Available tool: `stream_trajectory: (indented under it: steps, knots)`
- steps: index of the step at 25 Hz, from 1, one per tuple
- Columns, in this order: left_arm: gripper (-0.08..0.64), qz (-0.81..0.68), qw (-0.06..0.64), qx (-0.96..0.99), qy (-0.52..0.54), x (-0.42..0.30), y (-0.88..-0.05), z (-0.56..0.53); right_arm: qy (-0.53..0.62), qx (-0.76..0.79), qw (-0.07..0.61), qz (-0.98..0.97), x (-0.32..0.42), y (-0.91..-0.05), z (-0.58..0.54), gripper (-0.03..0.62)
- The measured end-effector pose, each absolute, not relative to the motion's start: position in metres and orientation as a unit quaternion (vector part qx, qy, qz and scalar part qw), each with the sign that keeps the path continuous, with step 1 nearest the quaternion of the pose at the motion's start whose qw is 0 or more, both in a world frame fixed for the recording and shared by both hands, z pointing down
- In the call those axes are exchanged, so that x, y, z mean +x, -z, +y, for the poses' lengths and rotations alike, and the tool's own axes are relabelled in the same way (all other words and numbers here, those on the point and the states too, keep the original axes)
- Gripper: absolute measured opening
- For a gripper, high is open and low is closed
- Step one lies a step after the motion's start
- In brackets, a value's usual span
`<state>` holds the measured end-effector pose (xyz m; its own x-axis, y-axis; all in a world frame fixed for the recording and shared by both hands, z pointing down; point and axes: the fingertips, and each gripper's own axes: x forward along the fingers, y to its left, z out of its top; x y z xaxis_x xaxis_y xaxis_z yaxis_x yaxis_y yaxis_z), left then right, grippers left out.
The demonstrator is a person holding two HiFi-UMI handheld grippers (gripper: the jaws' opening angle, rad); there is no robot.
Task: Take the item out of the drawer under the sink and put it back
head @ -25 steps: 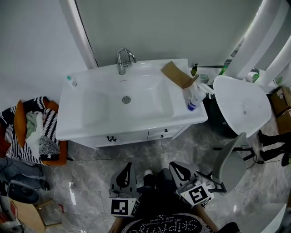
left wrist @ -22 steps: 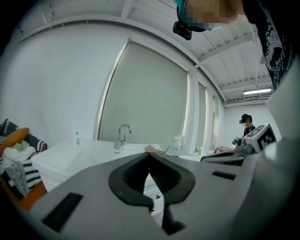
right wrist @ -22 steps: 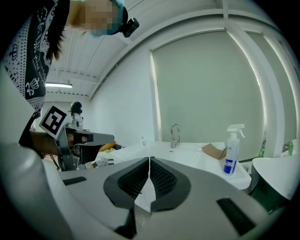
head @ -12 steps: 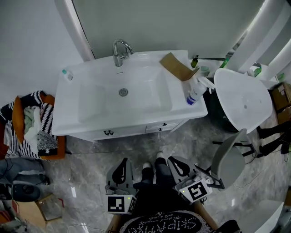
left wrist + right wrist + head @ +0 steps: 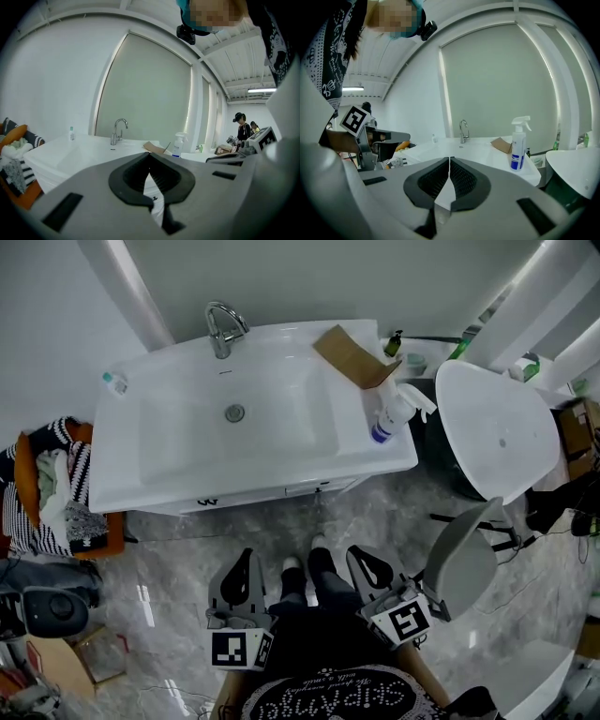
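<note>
1. Drawer front (image 5: 281, 494) under the sink (image 5: 187, 442) sits shut, flush with the vanity; whatever is inside cannot be seen.
2. Left gripper (image 5: 246, 557) hangs low over the marble floor (image 5: 169, 559), well short of the vanity, with its jaws pressed together on nothing.
3. Right gripper (image 5: 358, 554) is alongside it, likewise closed and empty, and both point at the vanity.
4. Up on the counter are a faucet (image 5: 220, 329) at the back, a cardboard piece (image 5: 352, 357), and a spray bottle (image 5: 384, 418) near the right edge.
</note>
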<state>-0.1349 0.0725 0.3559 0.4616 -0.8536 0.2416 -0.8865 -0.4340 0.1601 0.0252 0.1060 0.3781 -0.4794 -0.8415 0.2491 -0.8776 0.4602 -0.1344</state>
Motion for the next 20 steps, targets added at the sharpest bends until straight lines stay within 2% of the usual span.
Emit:
stream_trajectory:
  steps: [20]
  knots:
    - [-0.001, -0.547, 0.121, 0.827, -0.054, -0.082, -0.357, 0.036, -0.112, 0.467, 0.047, -0.876, 0.075, -0.373, 0.055, 0.021]
